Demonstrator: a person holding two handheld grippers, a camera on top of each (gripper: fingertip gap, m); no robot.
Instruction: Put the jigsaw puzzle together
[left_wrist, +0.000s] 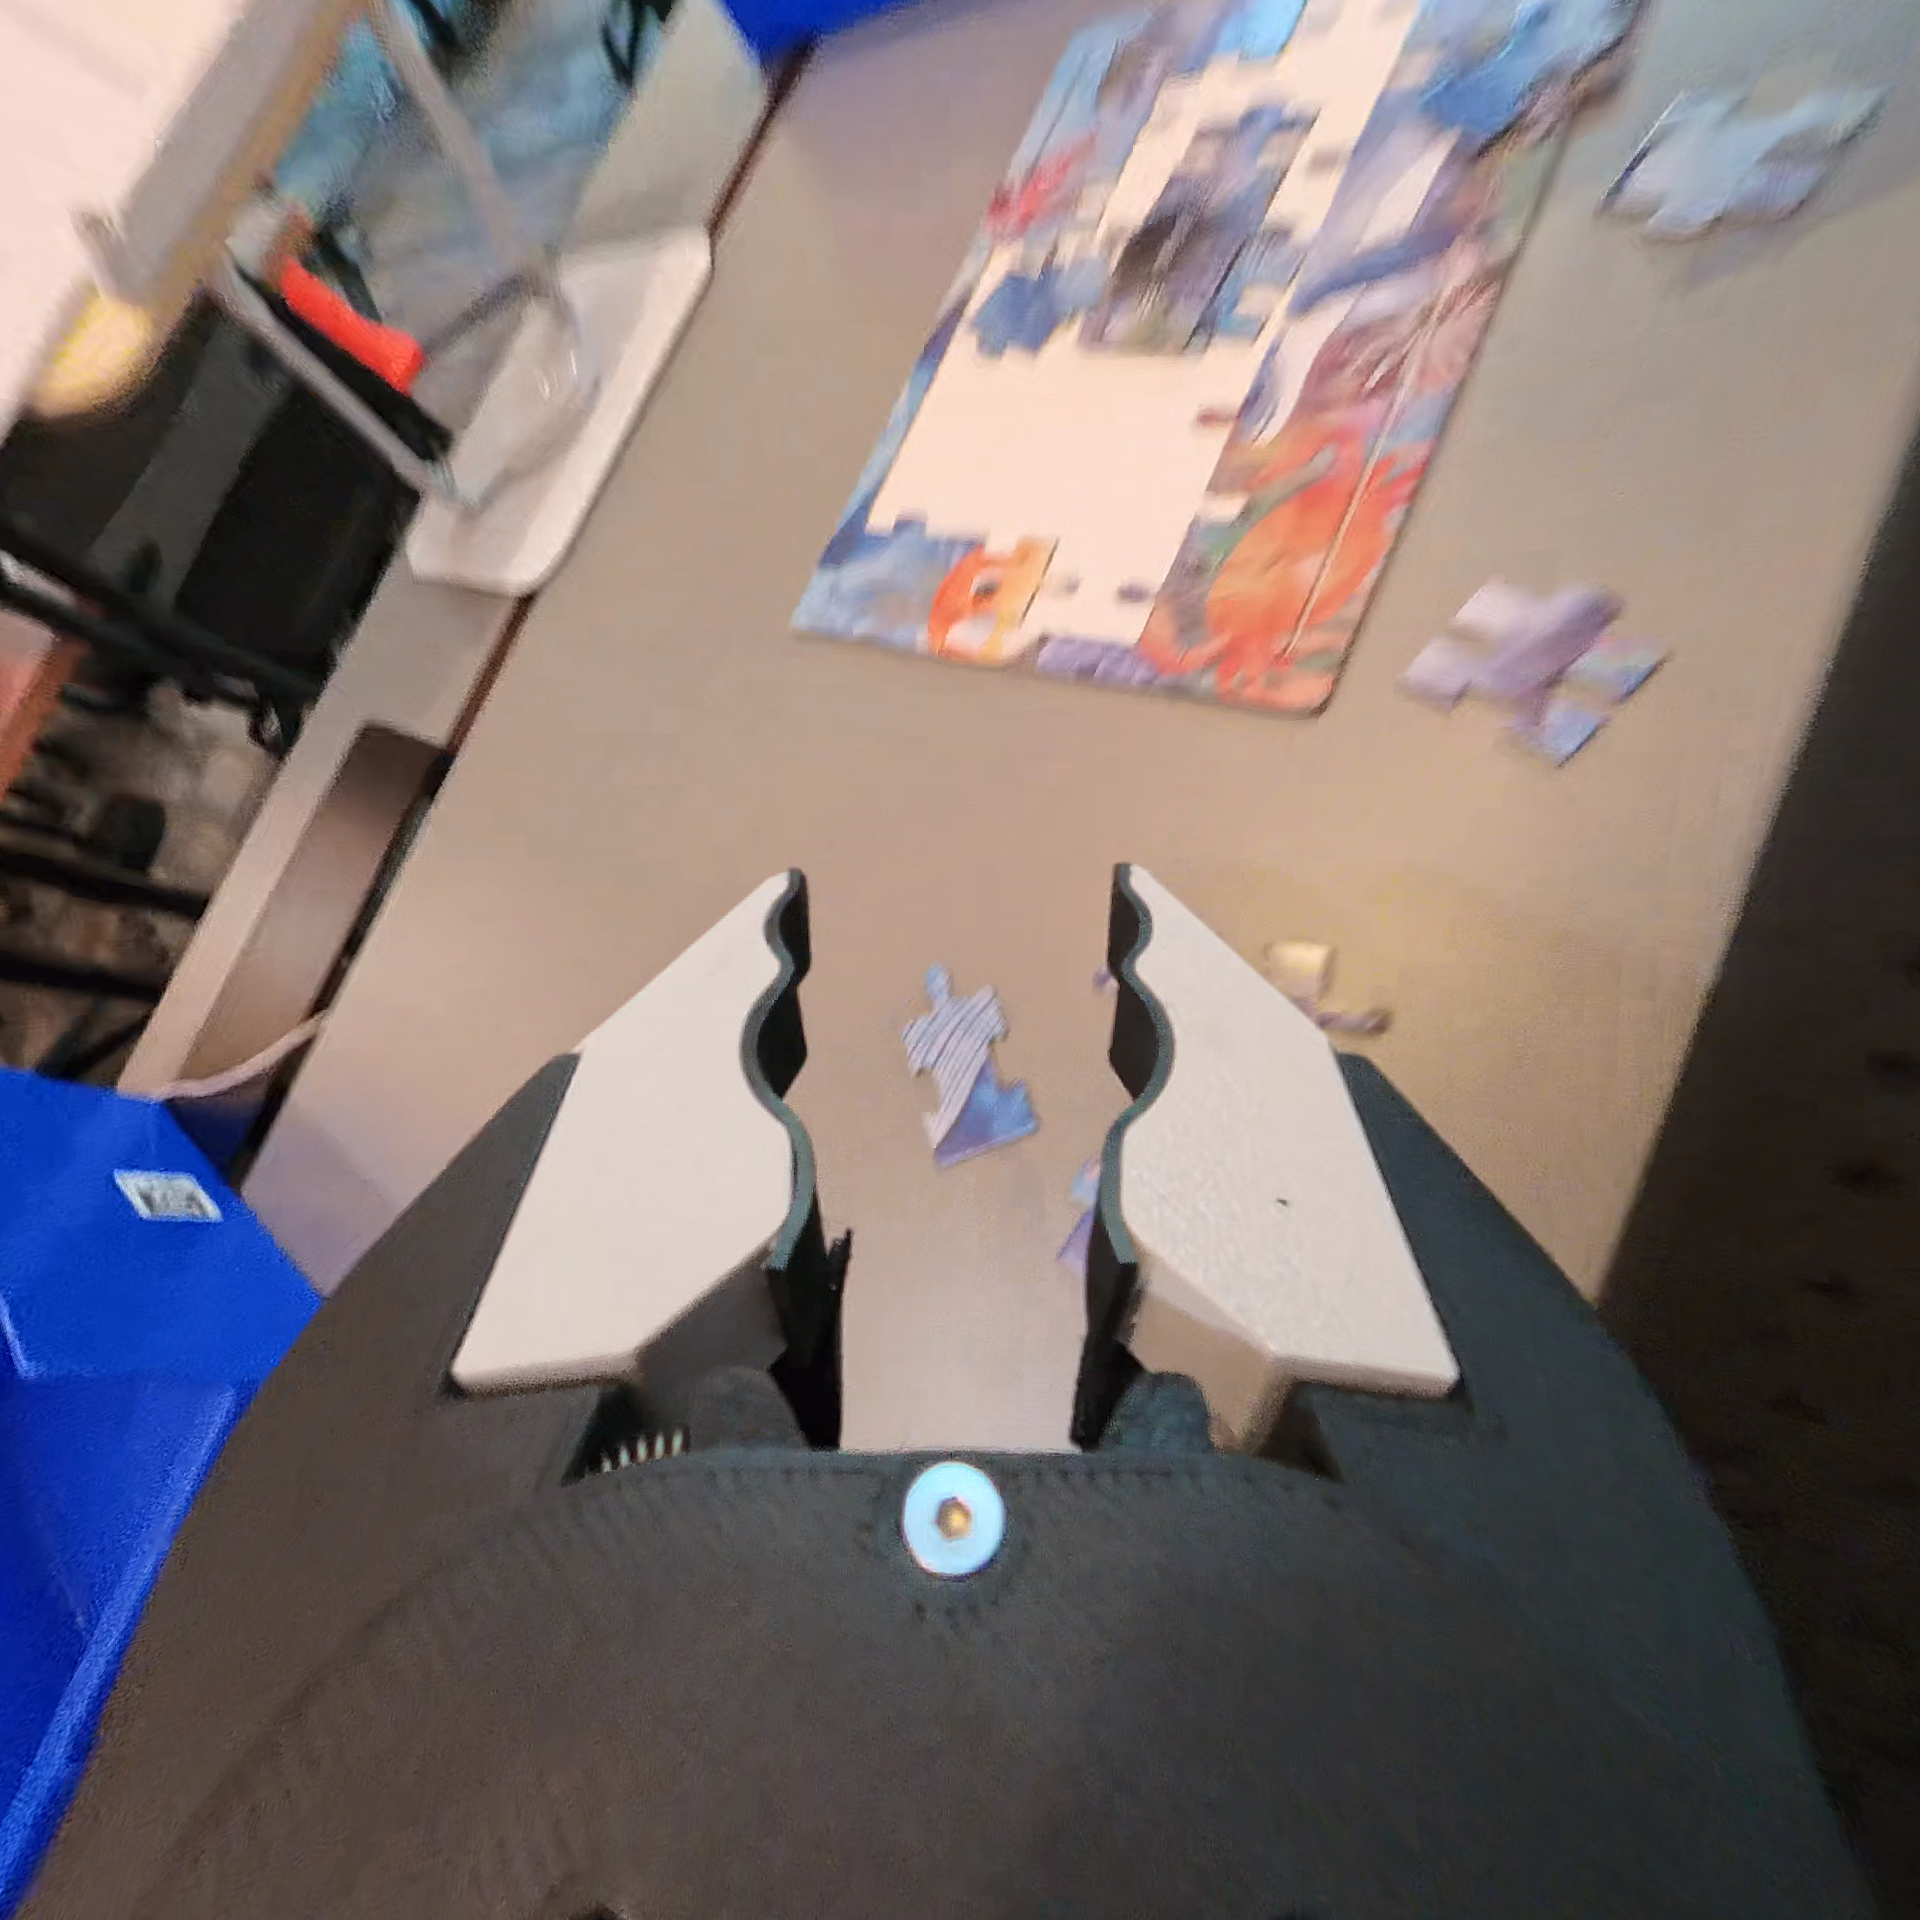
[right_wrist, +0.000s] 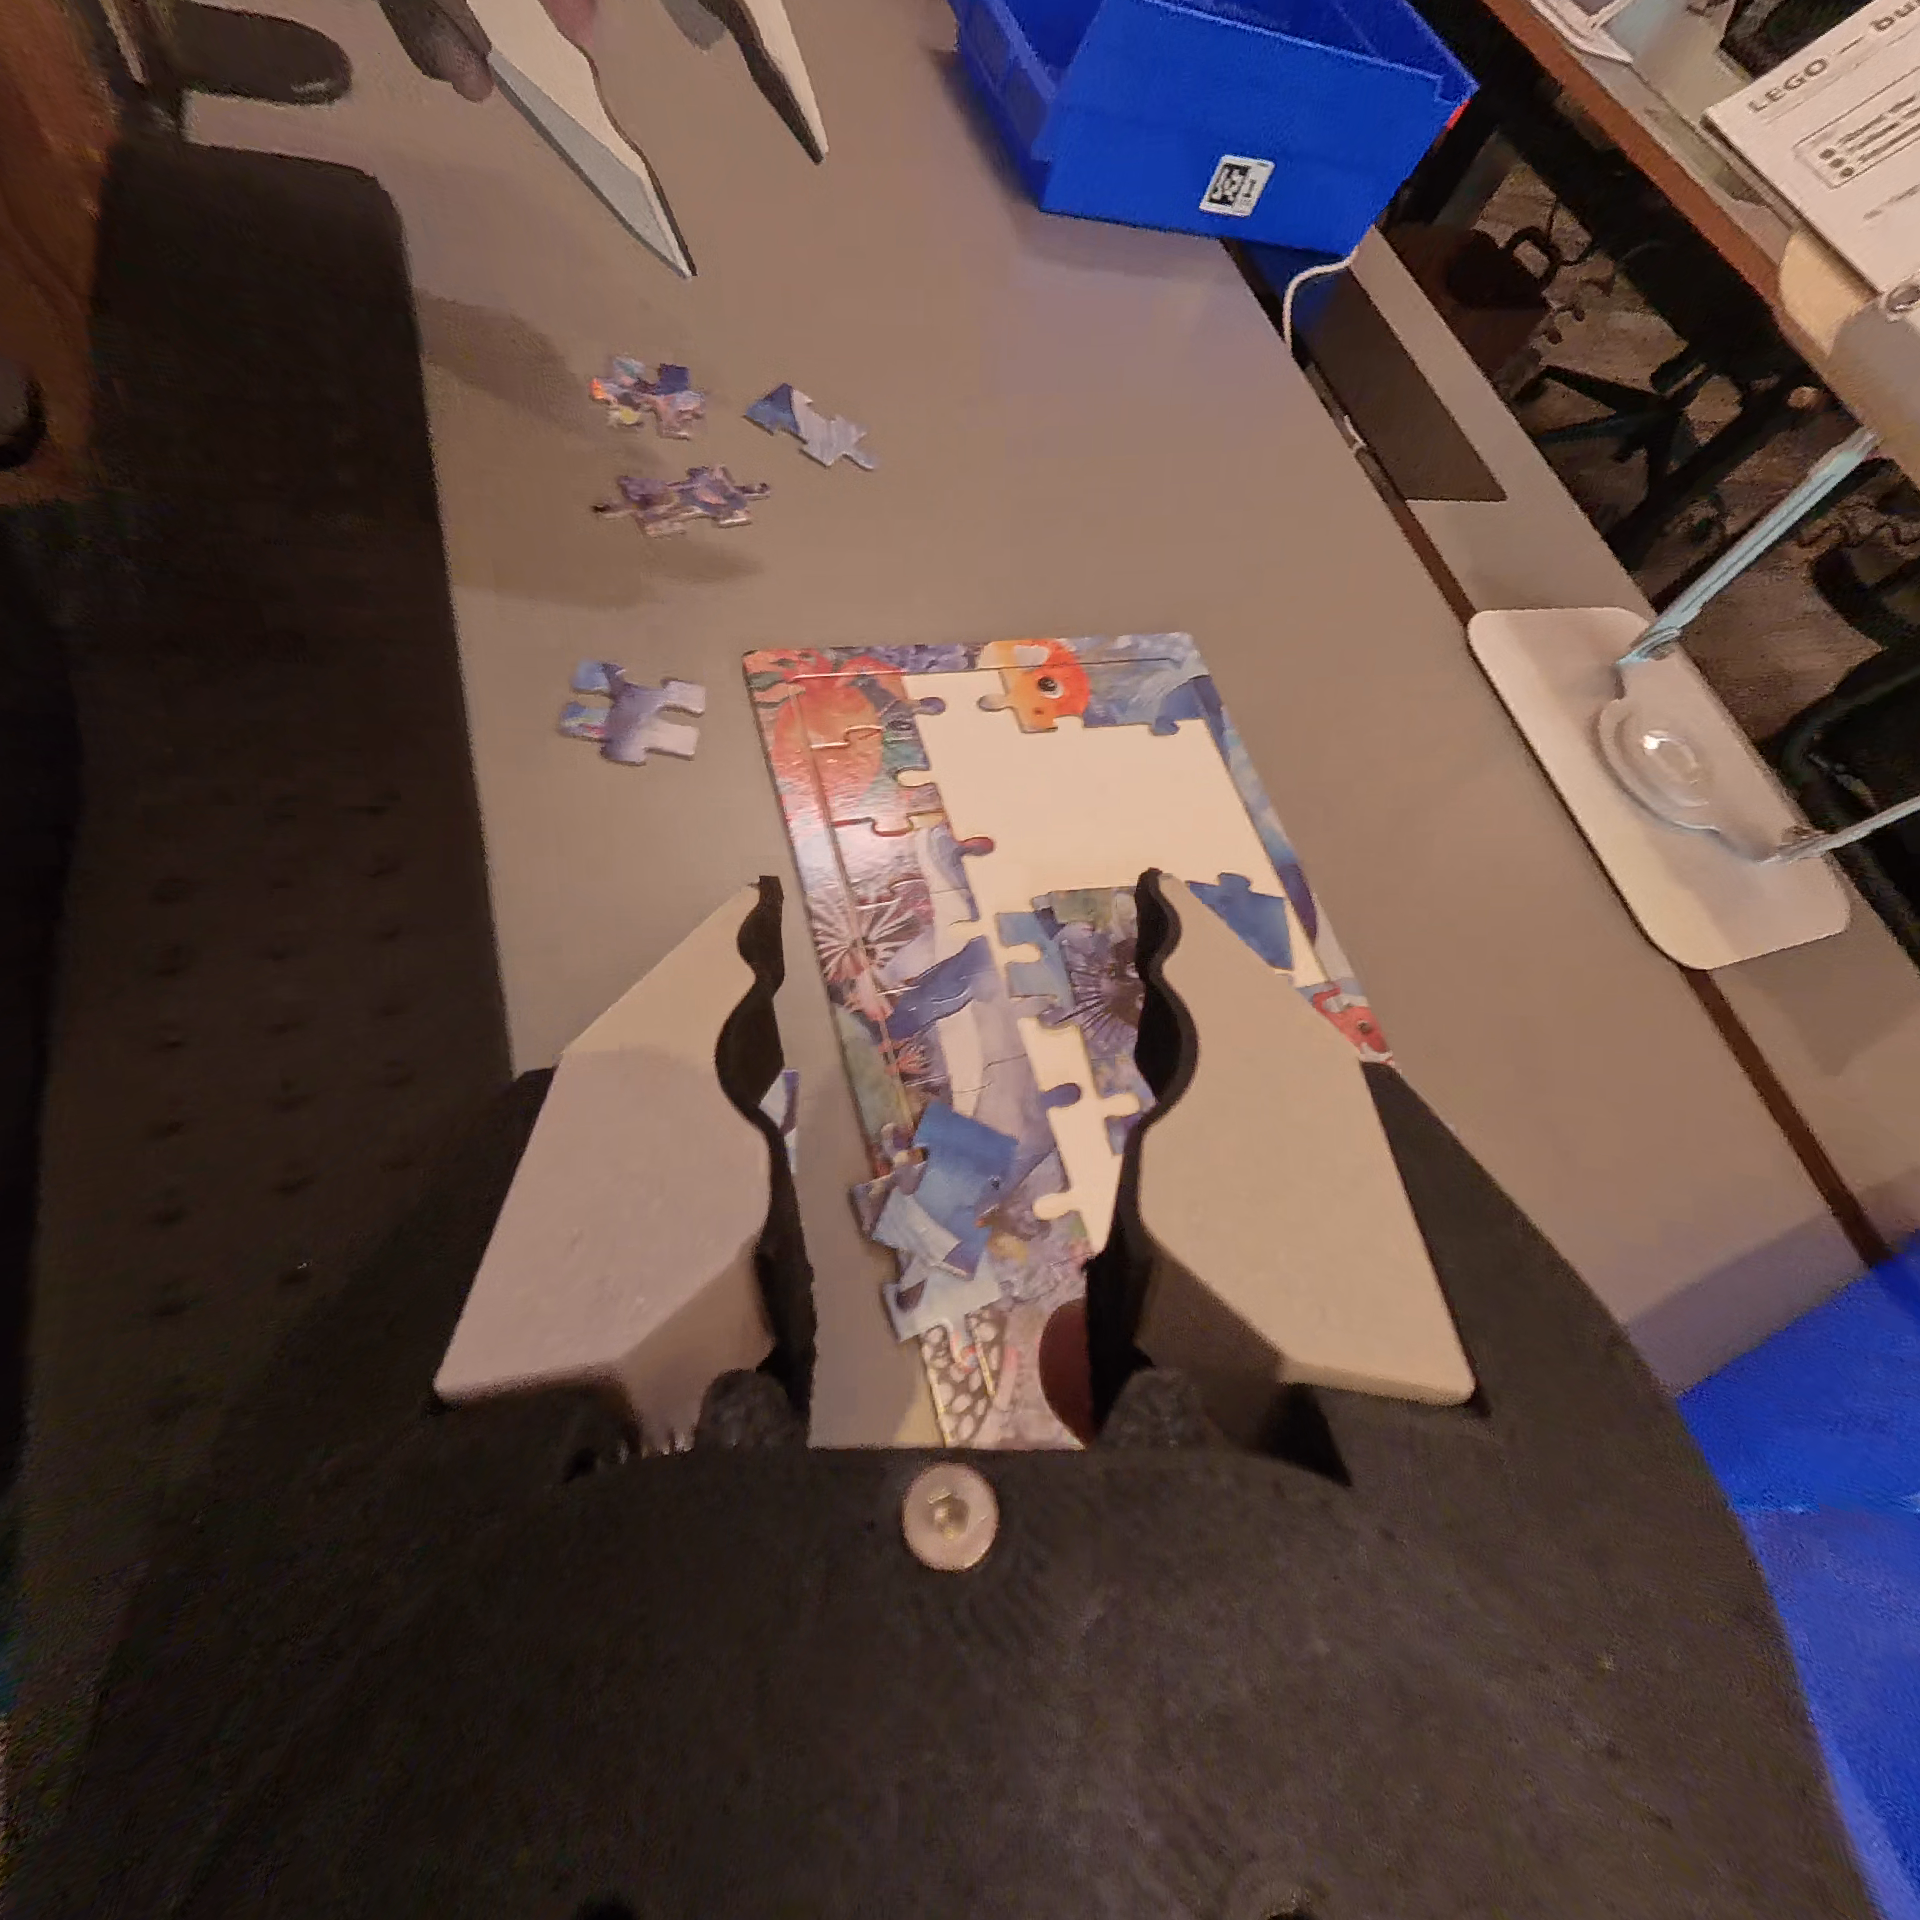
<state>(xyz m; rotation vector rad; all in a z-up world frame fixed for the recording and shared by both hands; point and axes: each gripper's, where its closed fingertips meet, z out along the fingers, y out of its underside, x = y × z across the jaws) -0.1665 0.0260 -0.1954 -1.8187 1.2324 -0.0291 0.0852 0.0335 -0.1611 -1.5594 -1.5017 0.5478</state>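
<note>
A partly filled jigsaw puzzle tray (right_wrist: 1081, 800) lies on the grey table, with colourful sea pictures at its edges and a bare white middle. It also shows, blurred, in the left wrist view (left_wrist: 1039, 478). My right gripper (right_wrist: 956, 888) is open and empty above the tray's near end, where loose blue pieces (right_wrist: 945, 1184) lie piled. My left gripper (left_wrist: 956, 878) is open and empty above a striped blue piece (left_wrist: 966, 1060) on the table. It shows at the far end in the right wrist view (right_wrist: 753, 213). Several loose pieces (right_wrist: 686, 499) lie left of the tray.
A blue bin (right_wrist: 1236, 114) stands at the far right of the table. A white pad with a clear stand (right_wrist: 1662, 790) sits at the right table edge. A dark padded surface (right_wrist: 249, 727) runs along the left side. Another loose piece (right_wrist: 634, 712) lies beside the tray.
</note>
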